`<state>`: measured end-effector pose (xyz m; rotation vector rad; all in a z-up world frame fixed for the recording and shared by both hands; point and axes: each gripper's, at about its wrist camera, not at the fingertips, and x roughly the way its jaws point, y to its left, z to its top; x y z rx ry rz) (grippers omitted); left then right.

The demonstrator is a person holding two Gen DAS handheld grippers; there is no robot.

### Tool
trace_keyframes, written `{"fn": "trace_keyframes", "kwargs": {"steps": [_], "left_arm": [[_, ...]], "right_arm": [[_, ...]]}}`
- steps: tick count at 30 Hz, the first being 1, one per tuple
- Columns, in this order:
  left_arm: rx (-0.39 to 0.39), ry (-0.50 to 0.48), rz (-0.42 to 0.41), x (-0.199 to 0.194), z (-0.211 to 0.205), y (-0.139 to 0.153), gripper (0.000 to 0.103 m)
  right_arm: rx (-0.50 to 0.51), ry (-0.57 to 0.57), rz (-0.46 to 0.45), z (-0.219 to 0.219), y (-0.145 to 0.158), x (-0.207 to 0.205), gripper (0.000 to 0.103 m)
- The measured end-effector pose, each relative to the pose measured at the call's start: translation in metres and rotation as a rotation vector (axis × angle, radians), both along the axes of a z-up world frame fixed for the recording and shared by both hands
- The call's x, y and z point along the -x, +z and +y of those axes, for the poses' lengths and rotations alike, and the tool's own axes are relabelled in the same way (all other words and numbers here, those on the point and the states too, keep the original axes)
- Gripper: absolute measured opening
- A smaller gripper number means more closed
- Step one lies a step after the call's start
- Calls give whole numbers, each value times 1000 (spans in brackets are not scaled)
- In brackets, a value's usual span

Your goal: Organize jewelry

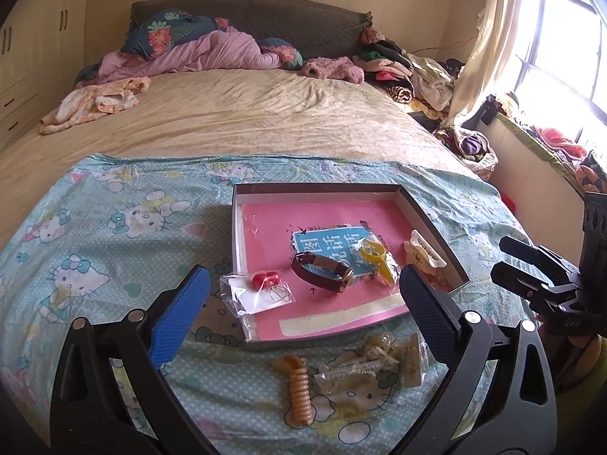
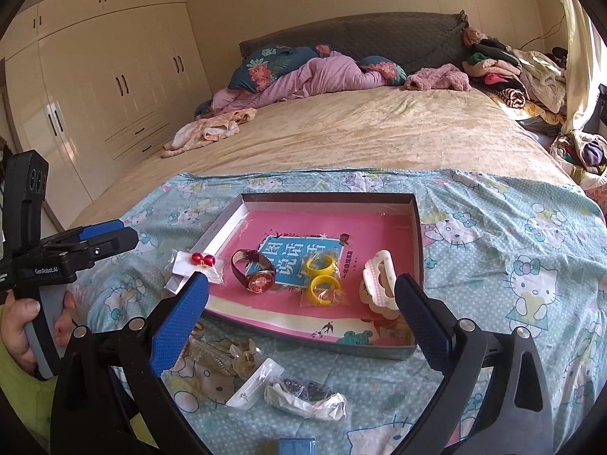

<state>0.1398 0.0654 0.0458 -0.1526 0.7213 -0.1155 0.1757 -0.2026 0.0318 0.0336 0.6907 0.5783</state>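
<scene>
A shallow box [image 1: 322, 189] [image 2: 417, 227] with a pink lining lies on a Hello Kitty cloth. Inside are a dark-strapped watch [image 1: 322, 275] [image 2: 256, 278], bagged yellow bangles [image 1: 375, 259] [image 2: 322, 276] and a cream hair claw [image 1: 423, 256] [image 2: 379, 290]. A bagged pair of red bead earrings [image 1: 263, 288] [image 2: 199, 265] rests across the box's left rim. In front lie a peach spiral hair tie [image 1: 299, 388], bagged clear clips [image 1: 375, 360] [image 2: 227, 352] and a bagged dark piece [image 2: 307, 398]. My left gripper [image 1: 303, 292] [image 2: 110, 237] and right gripper [image 2: 301, 299] [image 1: 508, 258] are open, empty, hovering before the box.
The cloth [image 1: 114, 227] [image 2: 512, 246] covers the foot of a bed with a beige cover [image 1: 246, 113]. Clothes are piled at the headboard and along the right side [image 1: 417, 72]. A wardrobe [image 2: 95, 94] stands left, a window [image 1: 561, 38] right. A blue object [image 2: 296, 445] sits at the bottom edge.
</scene>
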Motion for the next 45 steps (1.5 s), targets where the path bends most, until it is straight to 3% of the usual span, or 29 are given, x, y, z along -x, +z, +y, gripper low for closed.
{"fn": "trace_keyframes", "kwargs": {"steps": [17, 34, 45], "left_arm": [[-49, -10, -25, 34, -15, -1, 93], [-43, -9, 26, 55, -22, -23, 93], [-82, 5, 76, 64, -23, -48, 93]], "right_arm": [[27, 12, 11, -8, -6, 35, 98], [46, 19, 43, -15, -18, 53, 98], [65, 37, 76, -12, -33, 62, 98]]}}
